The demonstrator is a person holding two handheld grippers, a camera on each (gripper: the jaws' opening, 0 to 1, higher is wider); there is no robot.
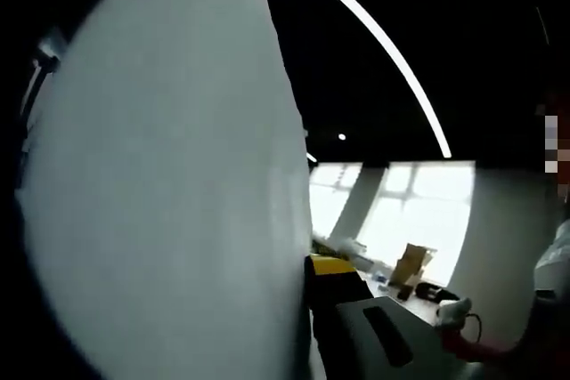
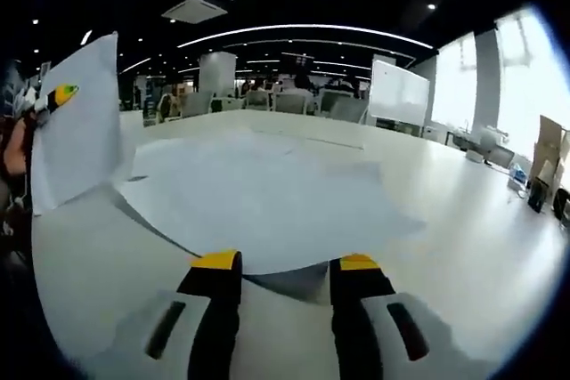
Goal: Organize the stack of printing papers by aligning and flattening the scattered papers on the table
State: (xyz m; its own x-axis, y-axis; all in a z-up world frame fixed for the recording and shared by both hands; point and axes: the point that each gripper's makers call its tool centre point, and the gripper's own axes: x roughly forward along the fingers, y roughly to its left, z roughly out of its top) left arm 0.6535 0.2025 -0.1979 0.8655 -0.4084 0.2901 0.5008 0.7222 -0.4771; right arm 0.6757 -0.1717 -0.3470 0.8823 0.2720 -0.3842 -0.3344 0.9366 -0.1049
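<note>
Papers [image 2: 267,211] on table [image 2: 463,220]

raised sheet [image 1: 169,175] hiding left hand-held gripper's jaws, distant desk clutter [image 1: 410,273] blurred

Your right gripper [image 2: 287,266] sits low over the table [image 2: 463,220], jaws apart, yellow tips just at the near edge of the scattered papers [image 2: 267,206]. Nothing between the jaws. The papers lie spread flat on the table ahead of your gripper, overlapping, edges not aligned; the near edge lifts slightly and casts a shadow. Left of the papers, your left gripper [image 2: 55,100] holds one sheet [image 2: 80,122] upright off the table, its yellow tip showing at the sheet's upper left edge. Beyond the papers, past the table's far edge: chairs [image 2: 294,101] and a whiteboard [image 2: 398,95]. A cardboard box [image 2: 545,159] stands right of the papers.
</note>
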